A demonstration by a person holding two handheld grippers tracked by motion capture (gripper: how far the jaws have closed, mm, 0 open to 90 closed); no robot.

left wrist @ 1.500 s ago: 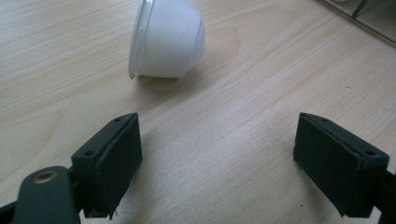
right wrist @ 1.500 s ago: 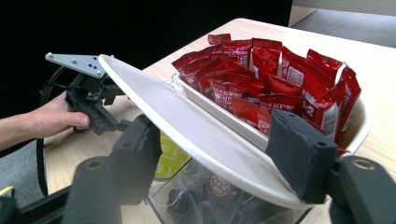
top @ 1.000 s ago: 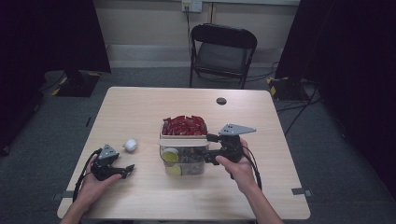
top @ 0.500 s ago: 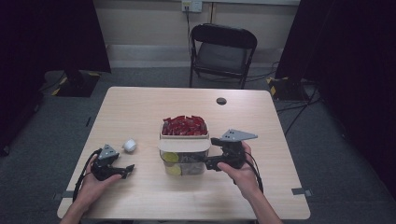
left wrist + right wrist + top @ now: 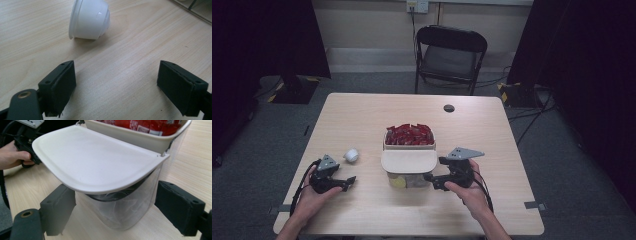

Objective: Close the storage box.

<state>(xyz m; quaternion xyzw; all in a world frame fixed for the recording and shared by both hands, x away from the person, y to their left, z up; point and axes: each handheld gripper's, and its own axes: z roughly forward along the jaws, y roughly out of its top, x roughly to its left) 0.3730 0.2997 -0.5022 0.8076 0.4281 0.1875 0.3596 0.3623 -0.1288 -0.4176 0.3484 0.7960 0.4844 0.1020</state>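
Observation:
A clear container (image 5: pixel 411 180) holding red packets (image 5: pixel 409 135) stands mid-table, its cream lid (image 5: pixel 408 161) hinged out flat toward me. My right gripper (image 5: pixel 430 179) sits low at the container's right side. In the right gripper view its jaws have just been opening and stand wide below the lid (image 5: pixel 97 162), with the clear wall (image 5: pixel 125 217) just ahead and no pad touching it. My left gripper (image 5: pixel 349 181) rests open on the table at the left. A white cup (image 5: pixel 88 18) lies on its side beyond its pads (image 5: pixel 62 85).
The white cup (image 5: pixel 351 155) lies left of the container. A small dark disc (image 5: pixel 449 108) sits near the table's far edge. A black folding chair (image 5: pixel 449 55) stands behind the table. The other hand and its gripper (image 5: pixel 25 142) appear past the lid.
My right hand has sunk from lid height to beside the container's lower wall. The left hand and the cup have stayed put.

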